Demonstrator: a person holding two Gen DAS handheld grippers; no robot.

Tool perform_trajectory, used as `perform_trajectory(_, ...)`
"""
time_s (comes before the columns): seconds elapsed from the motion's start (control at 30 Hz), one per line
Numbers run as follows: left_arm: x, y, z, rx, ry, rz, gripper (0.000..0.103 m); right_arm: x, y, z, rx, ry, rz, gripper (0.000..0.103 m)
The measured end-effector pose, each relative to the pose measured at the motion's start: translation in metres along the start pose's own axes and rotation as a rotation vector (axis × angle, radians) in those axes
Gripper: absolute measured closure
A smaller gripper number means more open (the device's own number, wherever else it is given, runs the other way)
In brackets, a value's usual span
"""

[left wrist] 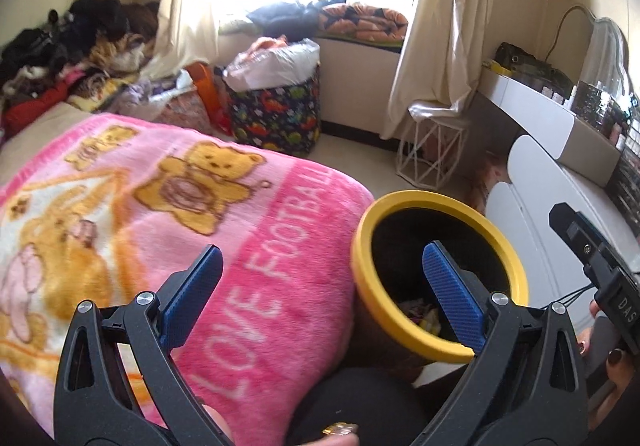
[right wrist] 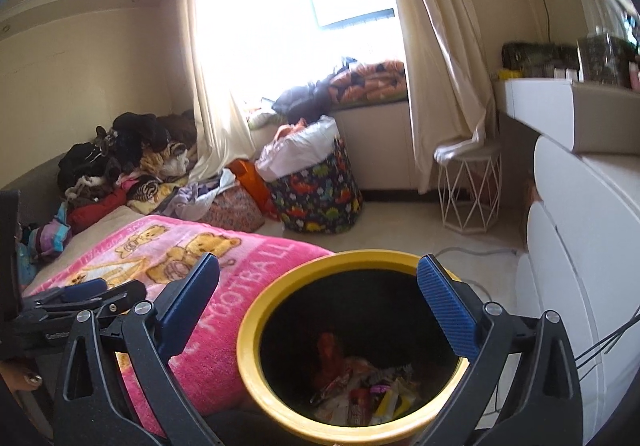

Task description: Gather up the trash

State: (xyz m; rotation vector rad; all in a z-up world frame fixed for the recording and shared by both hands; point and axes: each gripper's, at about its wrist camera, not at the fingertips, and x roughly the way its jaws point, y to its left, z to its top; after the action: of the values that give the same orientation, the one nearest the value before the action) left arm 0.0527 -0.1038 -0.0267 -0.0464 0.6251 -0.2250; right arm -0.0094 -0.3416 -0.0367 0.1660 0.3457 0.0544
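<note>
Already, a good share of the job appears done: wrappers and scraps [right wrist: 360, 394] are seen lying at the bottom of the yellow-rimmed bin [right wrist: 280, 286], which stands on the floor just right of the bed's pink blanket [left wrist: 168, 205]. Both the left tongs [left wrist: 320, 282] and the right tongs [right wrist: 318, 298] are spread wide, with nothing held between the blue pads. No loose litter can be made out on the blanket or on the floor near the bin, so what is left is judged to be a search farther off, perhaps round the clothes heap [right wrist: 120, 157] at far left.
</note>
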Motion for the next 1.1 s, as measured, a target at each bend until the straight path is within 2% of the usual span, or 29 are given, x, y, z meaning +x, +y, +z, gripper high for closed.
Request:
perform_trajectory(0.17,-0.022,0.009,-0.01,0.009,-0.05,0.015,0.011,-0.016,0.013,-0.006,-0.035,-0.074,-0.009,0.007)
perform_trajectory(0.4,-0.038,0.014,-0.019,-0.006,-0.092,0.038,0.011,-0.026,0.021,-0.014,-0.073,-0.123,-0.028,0.007)
perform_trajectory(1.1,-0.039,0.018,-0.02,-0.025,-0.098,0.046,0.011,-0.031,0.029,-0.021,-0.091,-0.134,-0.054,0.007)
